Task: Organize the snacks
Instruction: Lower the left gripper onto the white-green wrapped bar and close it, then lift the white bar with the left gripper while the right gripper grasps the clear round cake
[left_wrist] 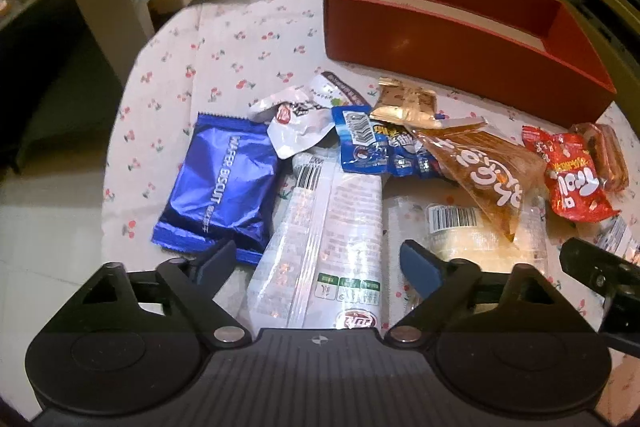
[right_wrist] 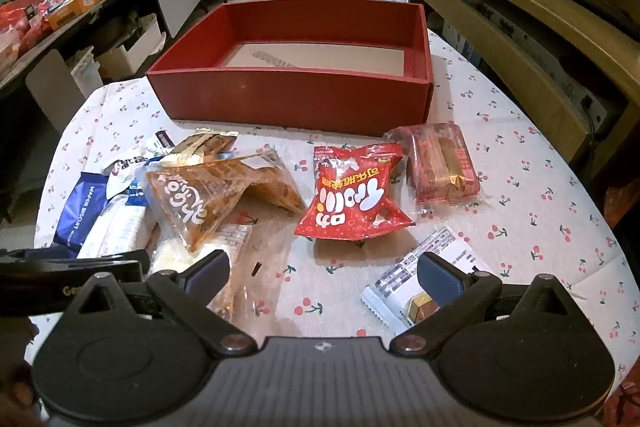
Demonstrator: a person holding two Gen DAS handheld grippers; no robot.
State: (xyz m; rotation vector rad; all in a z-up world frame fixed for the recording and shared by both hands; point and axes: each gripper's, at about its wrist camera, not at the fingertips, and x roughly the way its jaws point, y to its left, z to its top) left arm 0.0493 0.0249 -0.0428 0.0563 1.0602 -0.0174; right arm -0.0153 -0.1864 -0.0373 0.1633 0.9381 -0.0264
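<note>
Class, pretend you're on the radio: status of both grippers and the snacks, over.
Left gripper open, low over the long clear packet. Right gripper open, holding nothing. Red box holds no snacks; all packets on the tablecloth.

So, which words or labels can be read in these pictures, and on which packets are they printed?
"WAFER BISCUIT": blue foil packet.
Large white characters, not Latin script: red snack bag and clear orange bag.
Barcodes and small print on the long clear packet and white packet: too small to read.
</note>
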